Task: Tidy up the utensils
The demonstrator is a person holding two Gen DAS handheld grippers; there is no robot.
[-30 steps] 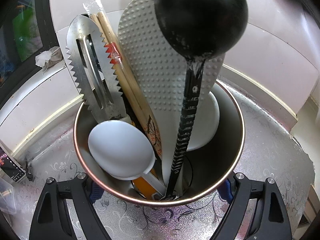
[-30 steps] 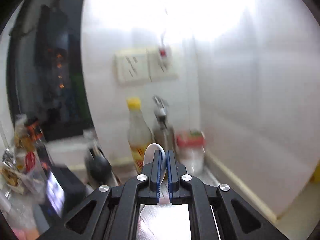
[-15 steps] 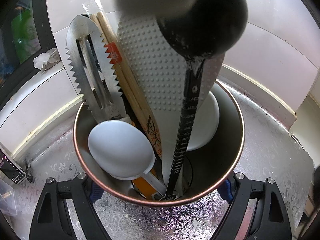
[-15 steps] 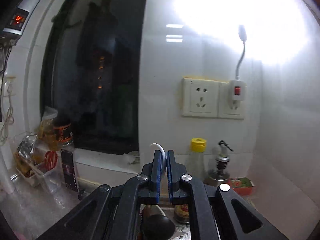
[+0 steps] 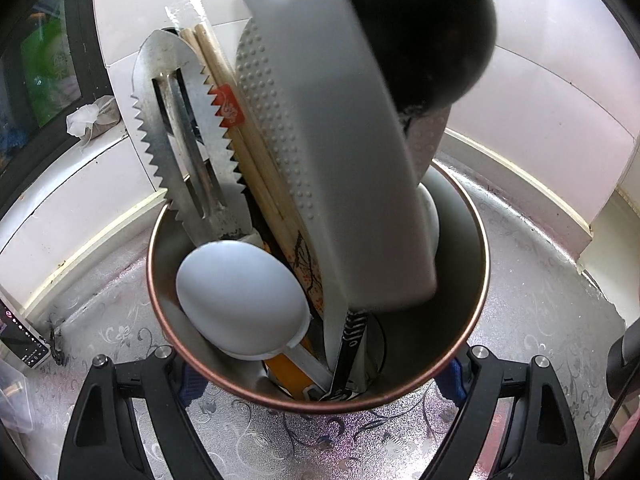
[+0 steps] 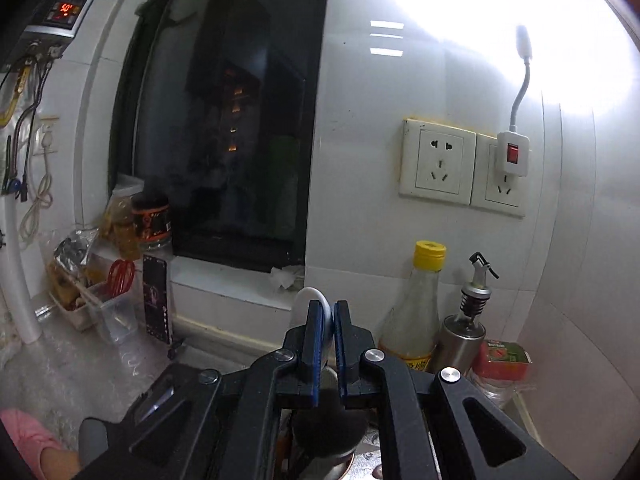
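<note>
In the left wrist view my left gripper [image 5: 320, 376] is shut on a copper-rimmed metal utensil cup [image 5: 482, 264], one blue pad on each side of it. Inside stand a black ladle [image 5: 432, 32], a dotted white rice paddle [image 5: 264, 92], wrapped chopsticks [image 5: 240, 140], a serrated metal tool [image 5: 176, 120] and a white spoon [image 5: 240, 296]. A broad flat white utensil [image 5: 352, 160] reaches down from above, its lower end inside the cup's mouth. My right gripper [image 6: 328, 312] is shut on that white utensil [image 6: 310, 300], whose rounded end shows between the blue pads.
Against the tiled wall stand a yellow-capped bottle [image 6: 420, 300], a steel oil cruet [image 6: 464, 328] and a red box [image 6: 504, 356]. Wall sockets [image 6: 438, 160] sit above them. A phone [image 6: 156, 296] and a plastic tub [image 6: 96, 300] stand by the dark window.
The white utensil has come into the left wrist view from the top and dropped into the cup's mouth. The right wrist view has swung from the corner to the window. The left gripper has not moved.
</note>
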